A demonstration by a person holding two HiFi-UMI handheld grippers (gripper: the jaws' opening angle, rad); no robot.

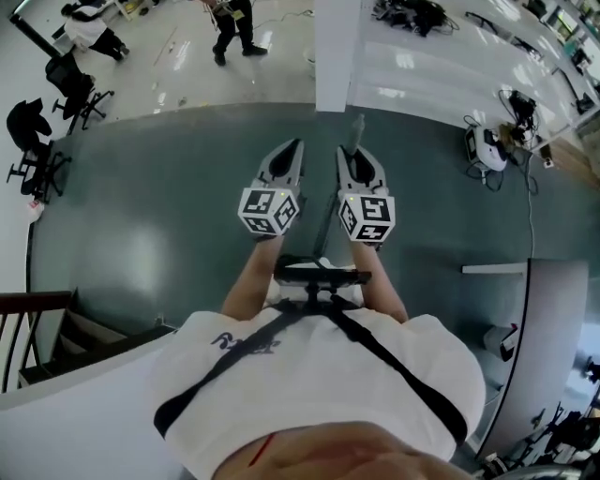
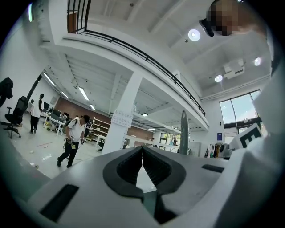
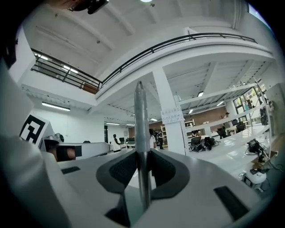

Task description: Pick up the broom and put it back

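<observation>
The broom shows only as a grey handle [image 1: 356, 127] [image 3: 141, 120], standing upright between the pads of my right gripper [image 1: 349, 157] [image 3: 141, 153], which is shut on it. The pole runs down past the gripper towards my body [image 1: 324, 223]; the broom's head is hidden. My left gripper [image 1: 294, 148] [image 2: 142, 150] is held level beside the right one, shut with its tips touching and nothing between them. In the left gripper view the handle [image 2: 184, 133] stands just to the right. Both grippers point forward over dark green floor [image 1: 169, 206].
A white pillar [image 1: 336, 56] [image 3: 171, 120] [image 2: 124, 120] stands straight ahead at the edge of the green floor. A person [image 1: 234, 28] walks beyond it. Black office chairs [image 1: 75, 89] are at the far left, a white partition [image 1: 553, 328] and small equipment [image 1: 486, 148] at the right.
</observation>
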